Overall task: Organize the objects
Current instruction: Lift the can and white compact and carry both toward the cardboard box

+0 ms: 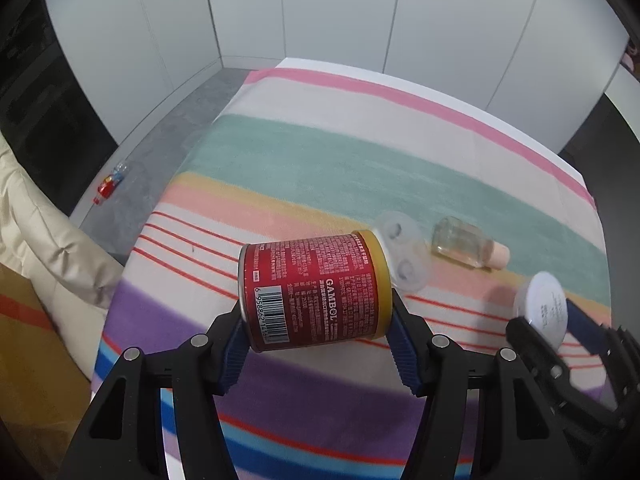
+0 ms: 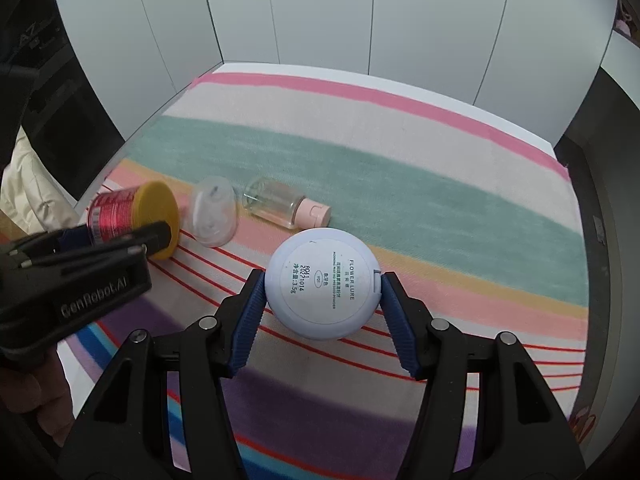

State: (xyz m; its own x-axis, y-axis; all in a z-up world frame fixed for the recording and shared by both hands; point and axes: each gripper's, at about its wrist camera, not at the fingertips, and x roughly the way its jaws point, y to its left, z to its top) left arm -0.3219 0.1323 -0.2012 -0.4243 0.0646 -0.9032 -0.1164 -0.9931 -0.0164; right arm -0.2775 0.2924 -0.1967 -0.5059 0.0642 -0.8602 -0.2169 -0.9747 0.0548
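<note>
Left tool [image 1: 316,332]: clamped on red can [image 1: 312,292], its far end hidden.
Right tool [image 2: 323,304]: clamped on round compact [image 2: 322,284], label up.
Worktop [image 2: 400,160]: striped cloth; clear cap [image 2: 214,212] and glass bottle [image 2: 276,202] lie beyond.
Hand [image 2: 36,392]: blurred, cut off.

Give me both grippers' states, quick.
Left gripper: shut on the red can, held sideways by its ends.
Right gripper: shut on the round powder compact, label side facing the camera.
</note>
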